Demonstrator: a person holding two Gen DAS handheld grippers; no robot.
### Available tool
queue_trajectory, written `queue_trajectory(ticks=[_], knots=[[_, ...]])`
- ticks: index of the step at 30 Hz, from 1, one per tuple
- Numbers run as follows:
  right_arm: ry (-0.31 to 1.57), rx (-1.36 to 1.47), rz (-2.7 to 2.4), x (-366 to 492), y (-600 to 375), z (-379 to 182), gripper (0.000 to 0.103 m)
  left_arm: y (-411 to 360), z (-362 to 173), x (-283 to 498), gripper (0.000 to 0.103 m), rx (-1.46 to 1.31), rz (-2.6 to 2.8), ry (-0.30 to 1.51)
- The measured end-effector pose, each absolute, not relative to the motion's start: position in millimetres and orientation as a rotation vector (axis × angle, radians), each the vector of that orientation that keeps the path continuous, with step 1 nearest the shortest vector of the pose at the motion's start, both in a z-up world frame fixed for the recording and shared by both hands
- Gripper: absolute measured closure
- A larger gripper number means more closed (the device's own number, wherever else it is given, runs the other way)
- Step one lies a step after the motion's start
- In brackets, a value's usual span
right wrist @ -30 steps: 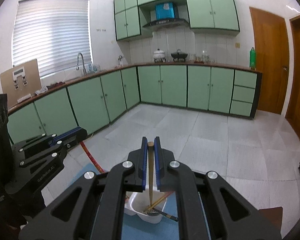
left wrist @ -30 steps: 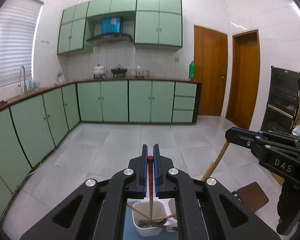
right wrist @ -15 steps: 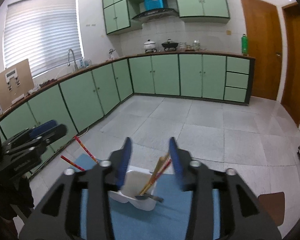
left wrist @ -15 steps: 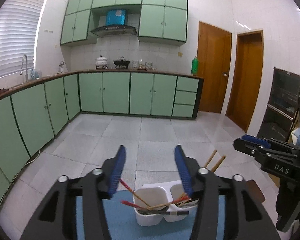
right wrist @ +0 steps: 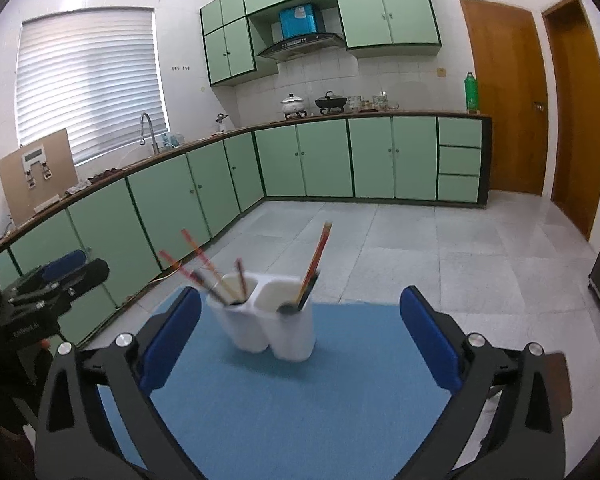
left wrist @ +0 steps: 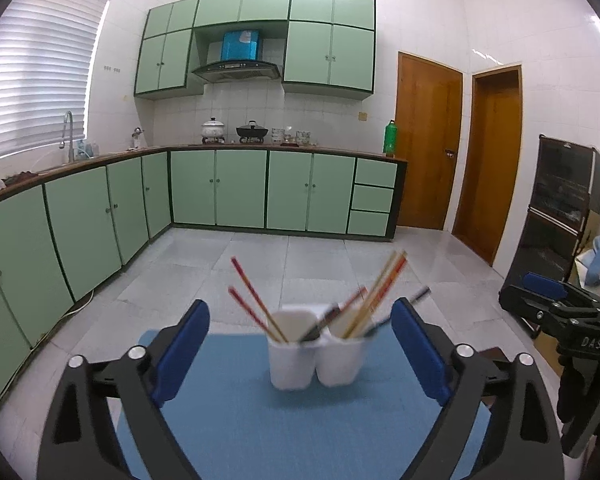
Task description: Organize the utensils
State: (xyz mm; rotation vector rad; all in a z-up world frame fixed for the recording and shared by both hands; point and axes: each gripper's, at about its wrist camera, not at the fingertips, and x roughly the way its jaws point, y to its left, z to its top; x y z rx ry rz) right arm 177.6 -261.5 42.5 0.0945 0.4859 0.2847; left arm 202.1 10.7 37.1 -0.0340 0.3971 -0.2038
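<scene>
A white two-compartment utensil holder (left wrist: 315, 350) stands on a blue mat (left wrist: 292, 424). Red and wooden chopsticks (left wrist: 256, 300) lean in its left cup; more chopsticks and a dark utensil (left wrist: 384, 292) lean in its right cup. My left gripper (left wrist: 300, 350) is open and empty, its blue pads either side of the holder but nearer the camera. In the right wrist view the holder (right wrist: 270, 322) also shows, with my right gripper (right wrist: 300, 340) open and empty just before it. Each gripper appears at the other view's edge.
The mat lies on a table above a tiled kitchen floor. Green cabinets (left wrist: 236, 192) line the far and left walls. Two wooden doors (left wrist: 428, 148) stand at the right, with a dark appliance (left wrist: 560, 216) beside them. A brown stool seat (right wrist: 556, 380) shows at lower right.
Both grippers were shut on upright chopsticks over the holder, then opened and dropped them in. Both have since pulled back and lower, jaws wide.
</scene>
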Motion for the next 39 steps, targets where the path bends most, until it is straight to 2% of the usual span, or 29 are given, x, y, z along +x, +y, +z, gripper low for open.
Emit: queue_trajectory(ticks=[7, 19, 39], knots=[[0.487, 0.11, 0.278, 124.8, -256.5, 34.0, 0.006, 3.2, 22.7, 151.4, 0.006, -0.026, -0.206, 0.423], [0.471, 0.031, 0.281, 61.3, -236.9, 33.1, 0.006, -2.3, 12.9, 83.9, 0.006, -0.011, -0.201, 0.424], [0.443, -0.001, 0.309, 25.6, -221.0, 29.9, 0.006, -3.5, 13.9, 47.3, 0.006, -0.016, -0.199, 0.381]])
